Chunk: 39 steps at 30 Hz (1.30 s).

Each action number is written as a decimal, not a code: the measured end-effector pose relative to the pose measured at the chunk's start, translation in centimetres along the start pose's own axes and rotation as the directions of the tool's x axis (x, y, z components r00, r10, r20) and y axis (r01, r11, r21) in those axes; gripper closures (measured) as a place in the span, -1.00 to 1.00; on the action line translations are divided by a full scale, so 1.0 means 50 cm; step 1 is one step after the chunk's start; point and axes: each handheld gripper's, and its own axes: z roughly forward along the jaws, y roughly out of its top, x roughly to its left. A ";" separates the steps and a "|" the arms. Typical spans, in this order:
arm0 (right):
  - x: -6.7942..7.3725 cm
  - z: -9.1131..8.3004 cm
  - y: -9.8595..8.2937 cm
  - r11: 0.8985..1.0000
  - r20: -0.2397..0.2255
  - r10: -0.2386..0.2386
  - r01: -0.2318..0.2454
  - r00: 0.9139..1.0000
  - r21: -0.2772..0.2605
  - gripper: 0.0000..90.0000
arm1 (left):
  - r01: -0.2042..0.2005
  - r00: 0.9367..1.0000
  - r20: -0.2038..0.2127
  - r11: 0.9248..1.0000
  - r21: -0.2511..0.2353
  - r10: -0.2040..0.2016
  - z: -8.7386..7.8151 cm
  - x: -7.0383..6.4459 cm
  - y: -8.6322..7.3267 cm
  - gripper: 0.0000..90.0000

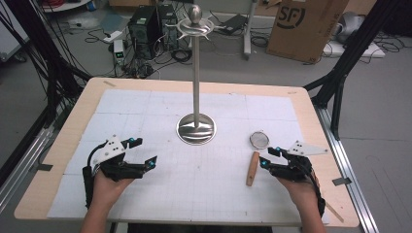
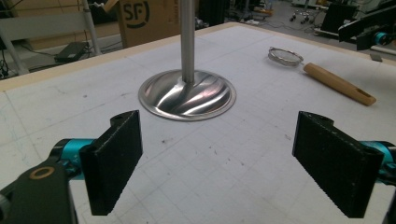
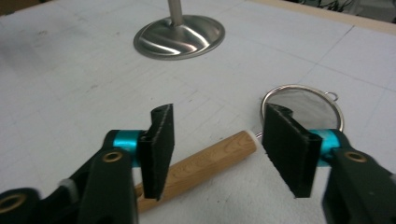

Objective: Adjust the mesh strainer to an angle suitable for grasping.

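Observation:
A small mesh strainer point(image 1: 259, 140) with a wooden handle point(image 1: 252, 168) lies flat on the white mat at the right. My right gripper point(image 1: 270, 158) hovers open just right of the handle; in the right gripper view the handle point(image 3: 205, 163) passes under the jaws and the mesh bowl point(image 3: 306, 106) lies beyond the right jaw. A tall steel stand point(image 1: 196, 73) with a round base point(image 1: 196, 129) and hooks at its top rises from the mat's middle. My left gripper point(image 1: 145, 151) is open at the left, empty, facing the base point(image 2: 187, 94).
The white gridded mat point(image 1: 145, 104) covers a wooden table point(image 1: 311, 116). Behind the table, on the floor, are a cardboard box point(image 1: 303, 24), computer cases point(image 1: 145, 26) and cables. Black frame legs point(image 1: 340, 82) stand at the table's right and left.

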 end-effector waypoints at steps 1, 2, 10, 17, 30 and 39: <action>0.001 0.001 0.000 1.000 -0.004 -0.006 0.006 1.000 0.006 0.05 | -0.002 1.000 0.000 1.000 -0.001 0.002 0.001 -0.001 0.000 -0.63; 0.002 0.002 0.000 1.000 -0.014 -0.012 0.012 1.000 0.015 0.17 | -0.003 1.000 -0.001 1.000 0.000 0.003 0.001 -0.001 0.001 -0.63; 0.007 0.014 -0.008 0.993 -0.052 -0.027 0.033 0.998 0.113 0.58 | -0.004 1.000 0.005 1.000 -0.006 0.004 -0.001 -0.004 0.004 -0.63; 0.006 0.026 -0.019 0.979 -0.066 -0.023 0.036 0.998 0.203 0.85 | -0.007 1.000 0.007 1.000 -0.005 0.007 0.001 -0.006 0.004 -0.63; 0.016 0.054 -0.031 0.951 -0.107 -0.013 0.046 0.994 0.307 0.99 | -0.012 1.000 0.016 1.000 -0.014 0.012 0.001 -0.011 0.009 -0.63; 0.043 0.078 -0.026 0.947 -0.144 -0.039 0.082 0.989 0.312 0.99 | -0.019 1.000 0.022 1.000 -0.015 0.019 0.001 -0.016 0.014 -0.63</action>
